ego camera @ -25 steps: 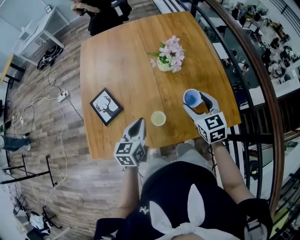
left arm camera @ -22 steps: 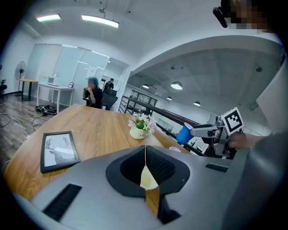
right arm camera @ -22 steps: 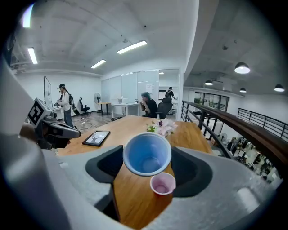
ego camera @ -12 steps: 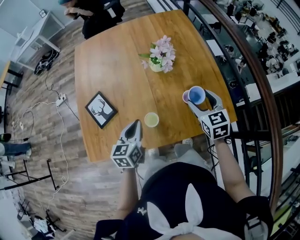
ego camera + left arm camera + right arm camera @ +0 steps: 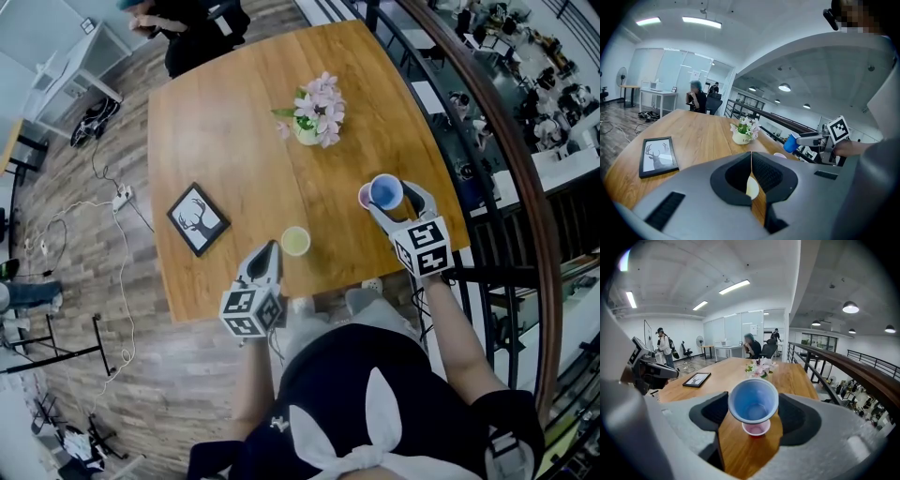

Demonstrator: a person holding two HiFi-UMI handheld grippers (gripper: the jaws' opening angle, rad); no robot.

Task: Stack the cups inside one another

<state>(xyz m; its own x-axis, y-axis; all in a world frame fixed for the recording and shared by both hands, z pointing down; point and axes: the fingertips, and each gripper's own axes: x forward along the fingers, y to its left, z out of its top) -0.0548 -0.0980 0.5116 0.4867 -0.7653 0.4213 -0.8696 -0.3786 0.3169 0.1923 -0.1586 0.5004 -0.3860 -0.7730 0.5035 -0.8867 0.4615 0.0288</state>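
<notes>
Right gripper point(image 5: 392, 202) clamps the blue cup point(image 5: 753, 401); I should centre it over the pink cup point(image 5: 756, 428), then lower straight. Left gripper point(image 5: 751, 161) closed, empty.

— Do we find any words or numbers to read here?

— None that we can make out. We see a small dark scrawl on the white flower pot point(image 5: 740, 138), but it is too small for us to read. The framed picture point(image 5: 658, 156) shows us only a deer drawing.
</notes>
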